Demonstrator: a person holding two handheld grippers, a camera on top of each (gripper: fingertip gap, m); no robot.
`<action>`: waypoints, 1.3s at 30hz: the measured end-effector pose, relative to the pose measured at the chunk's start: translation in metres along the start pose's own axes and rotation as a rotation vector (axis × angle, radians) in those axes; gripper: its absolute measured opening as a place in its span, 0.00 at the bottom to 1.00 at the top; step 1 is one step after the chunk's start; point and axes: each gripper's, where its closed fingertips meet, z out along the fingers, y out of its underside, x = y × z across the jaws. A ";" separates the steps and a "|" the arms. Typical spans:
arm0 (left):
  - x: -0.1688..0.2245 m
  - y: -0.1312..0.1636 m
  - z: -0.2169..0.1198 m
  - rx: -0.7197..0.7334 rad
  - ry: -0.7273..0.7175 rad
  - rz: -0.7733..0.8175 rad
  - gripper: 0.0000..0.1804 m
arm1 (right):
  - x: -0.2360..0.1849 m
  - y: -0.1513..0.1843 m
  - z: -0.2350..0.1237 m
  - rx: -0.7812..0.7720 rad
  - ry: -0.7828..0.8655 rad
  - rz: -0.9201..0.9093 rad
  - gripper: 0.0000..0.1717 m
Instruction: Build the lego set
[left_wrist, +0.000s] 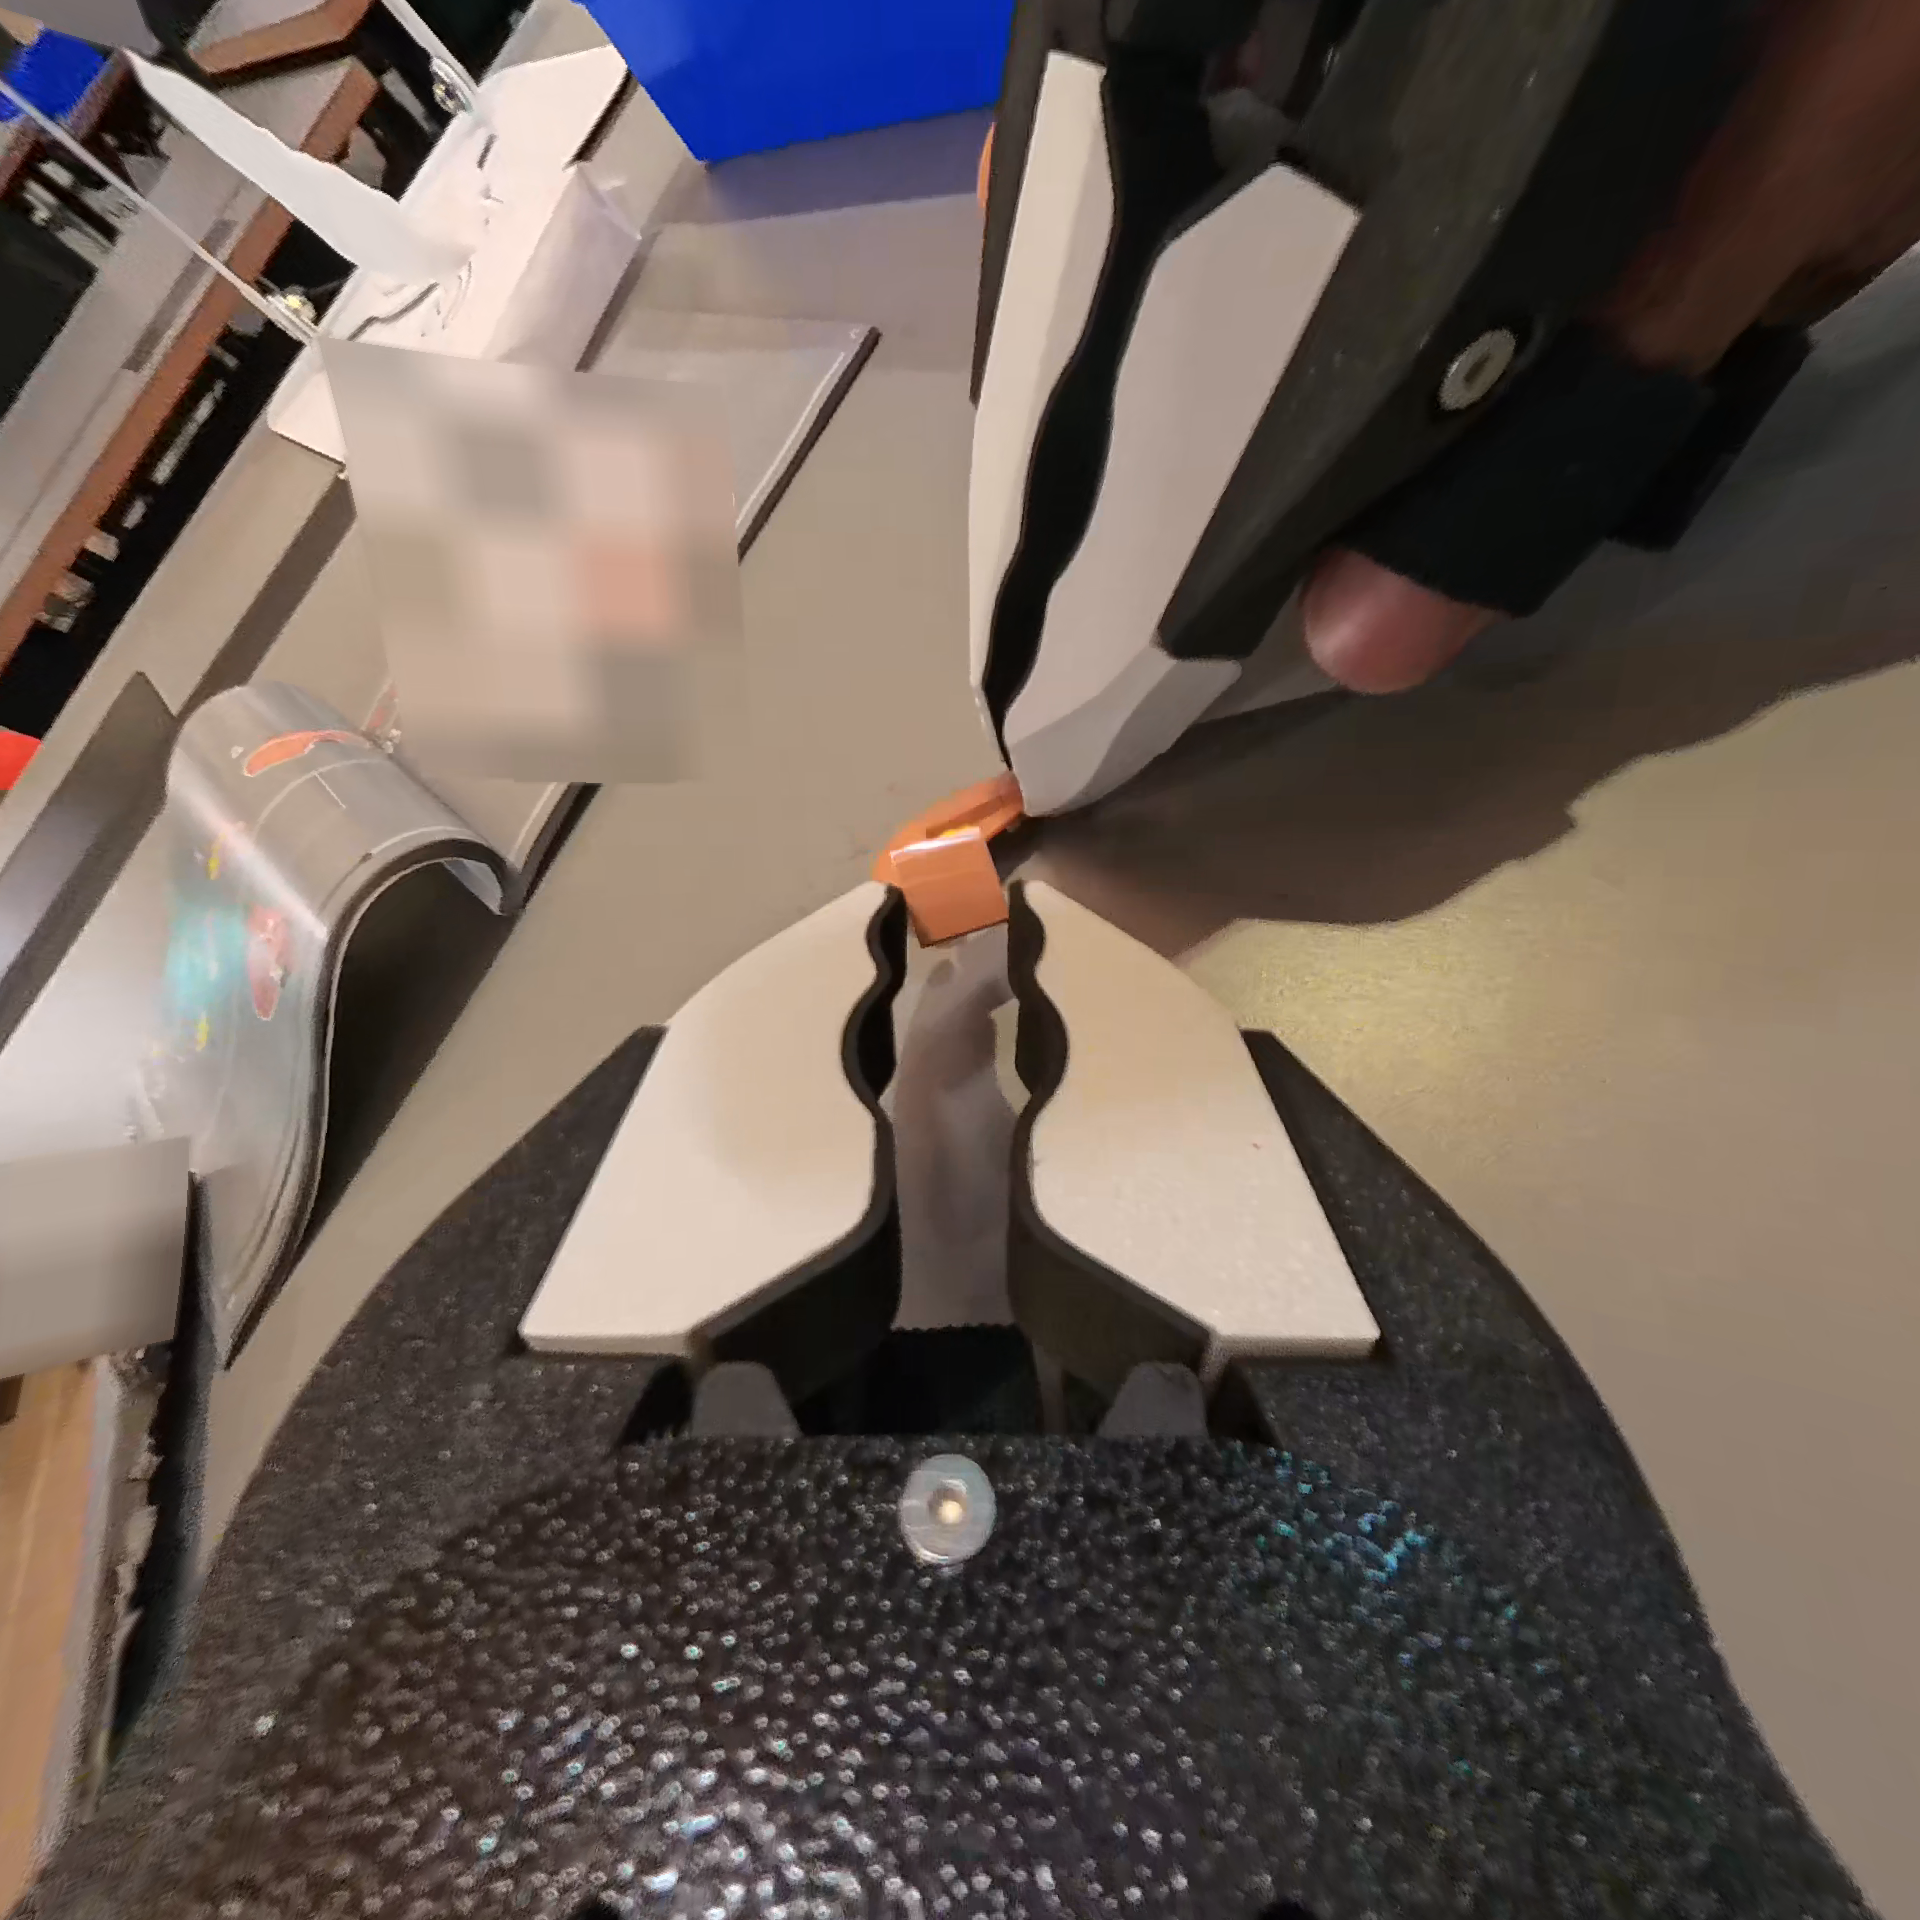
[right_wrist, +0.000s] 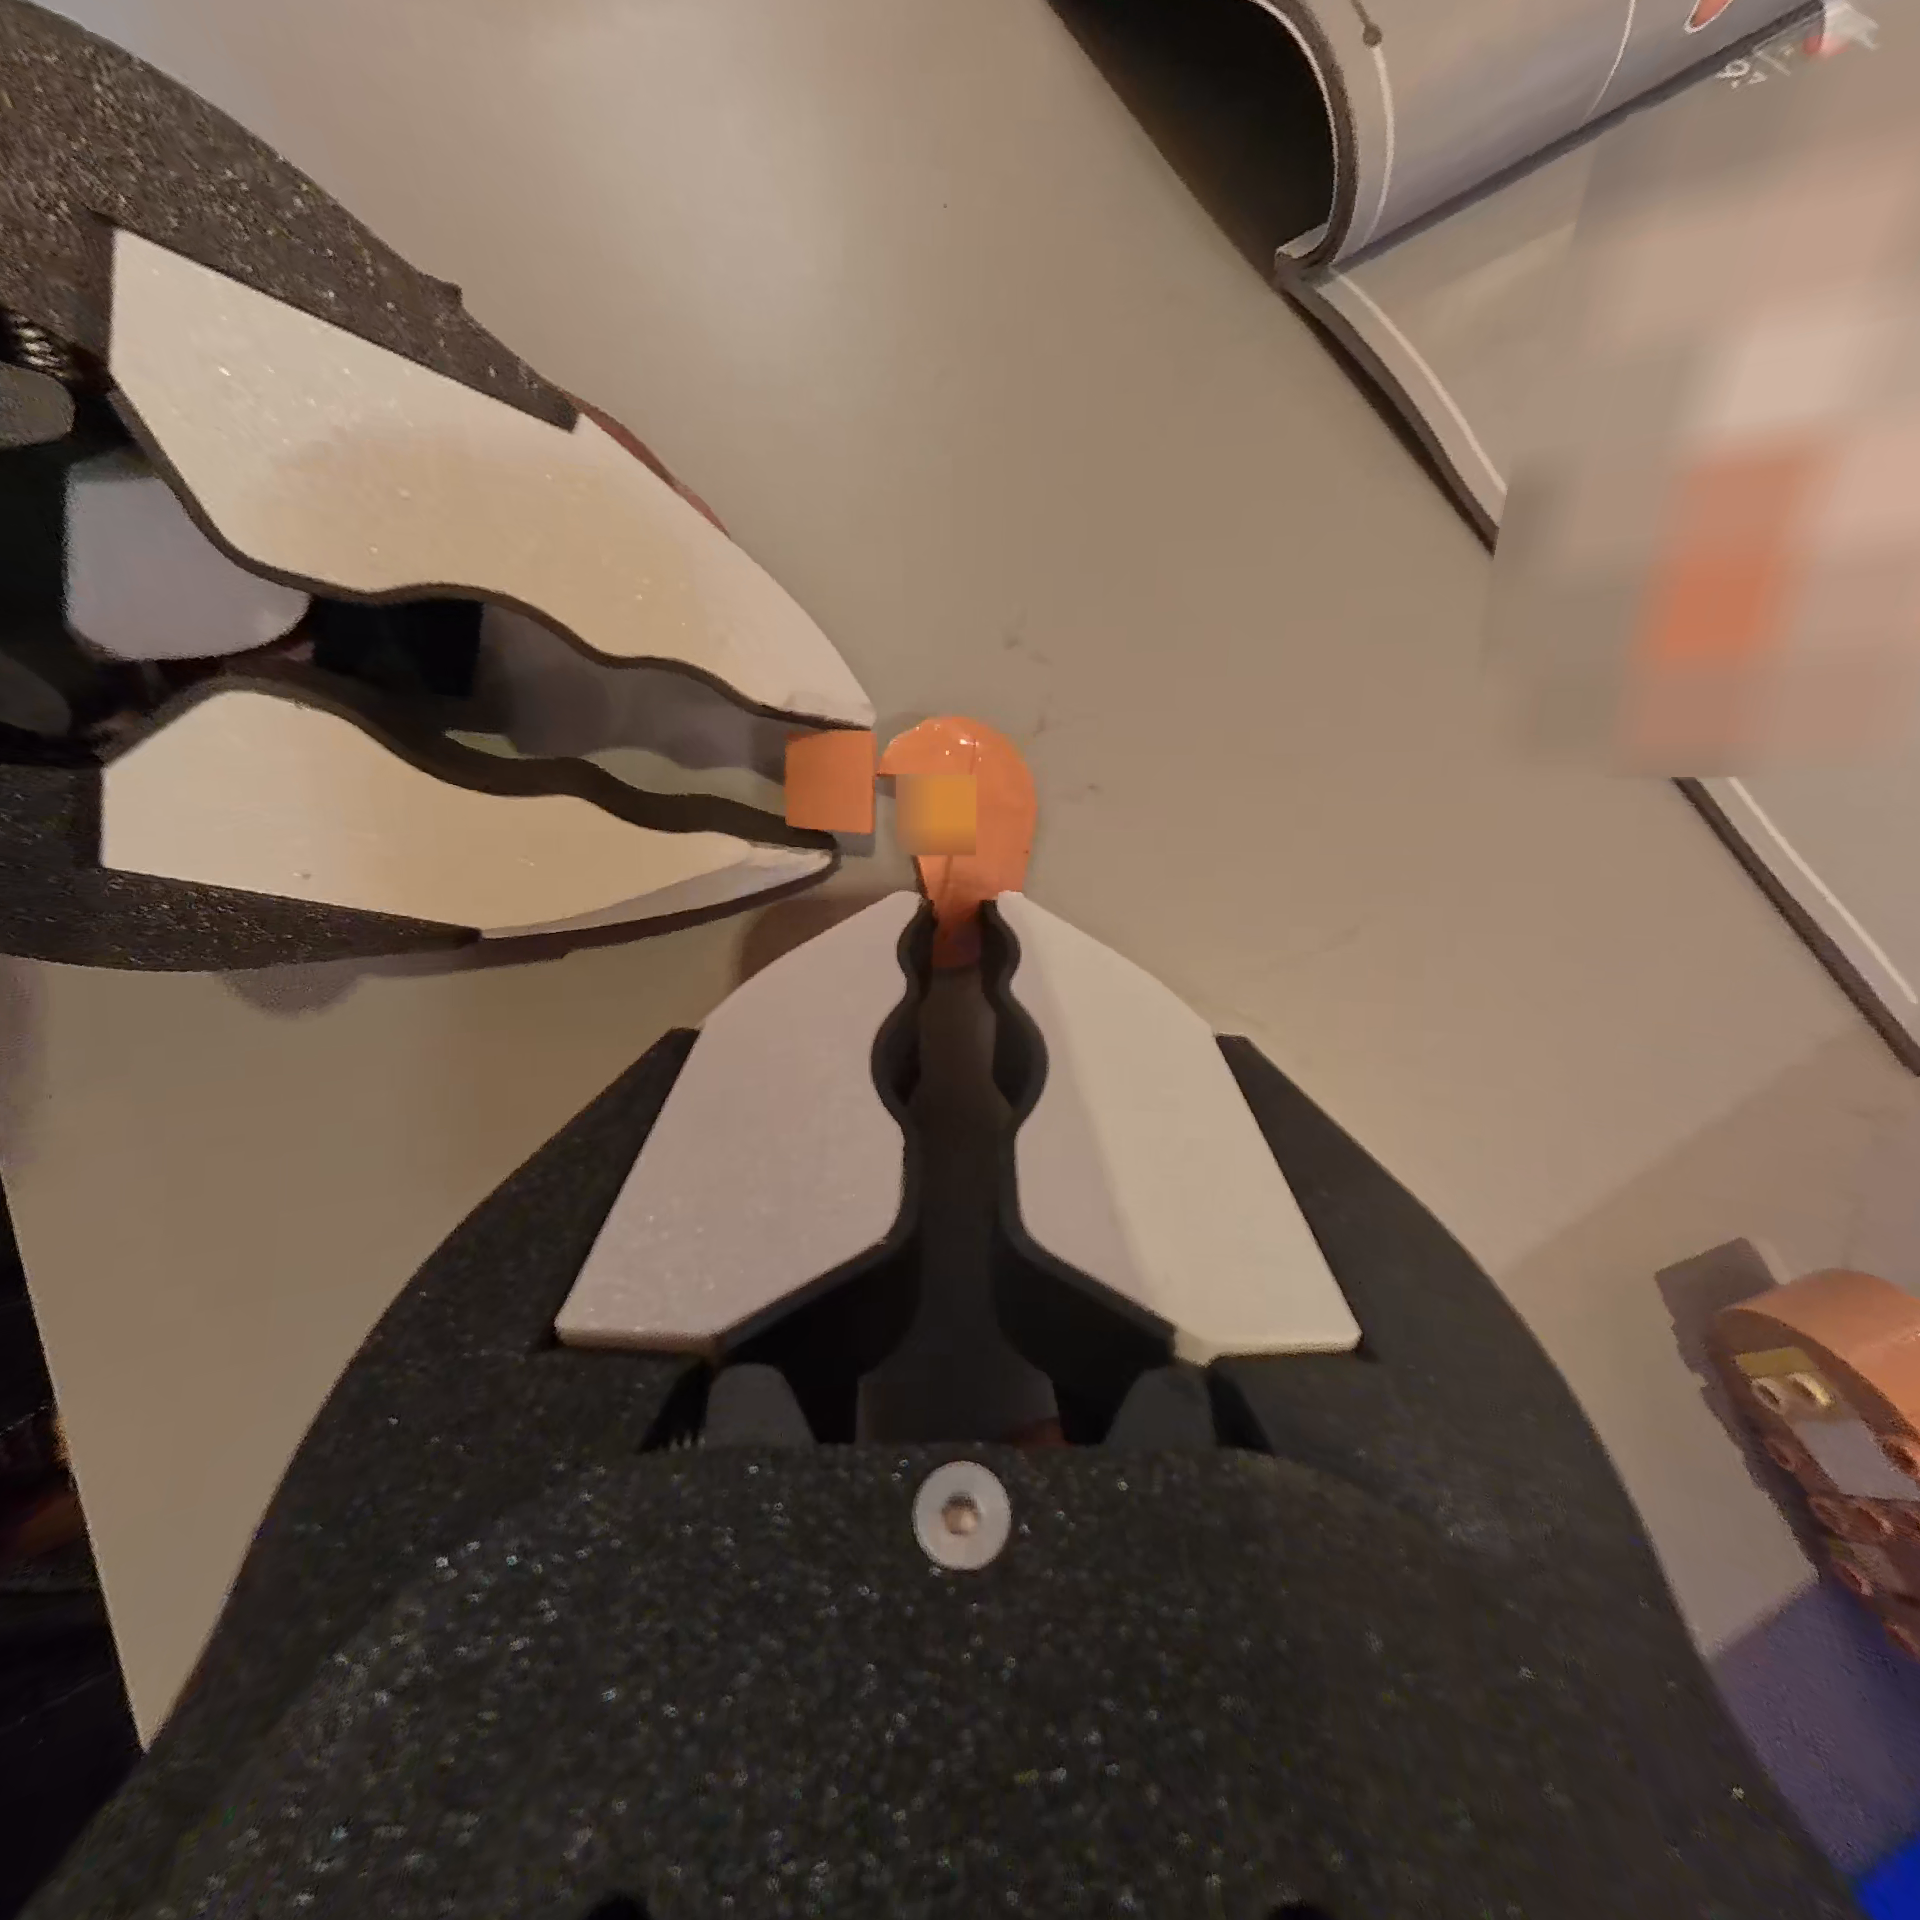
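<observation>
Grey worktop (left_wrist: 1507, 1091), bare around the middle. Left gripper (left_wrist: 948, 914) clamped on one end of a small orange wrapped piece (left_wrist: 945, 883), pads pressing its folded flap. Right gripper (right_wrist: 956, 920) pinching the other end of the same orange piece (right_wrist: 966, 800), fingertips nearly together on the twisted wrapper. Both sets of fingertips close together above the middle of the worktop, the piece stretched between them. Farther out, toward the far edge, a curled grey mat (left_wrist: 312, 883) and white boxes (left_wrist: 520, 239). Near the right edge, a brown strap with rivets (right_wrist: 1829, 1413).
</observation>
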 end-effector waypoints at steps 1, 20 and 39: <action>0.000 -0.001 0.001 -0.002 -0.007 0.007 0.10 | 0.000 0.000 0.000 0.002 0.001 -0.002 0.05; -0.001 0.005 0.005 -0.094 0.018 0.091 0.10 | -0.007 -0.003 0.000 0.055 -0.018 -0.029 0.02; 0.011 0.008 0.002 -0.065 0.258 -0.218 0.10 | -0.002 -0.015 -0.013 0.215 0.024 -0.375 0.10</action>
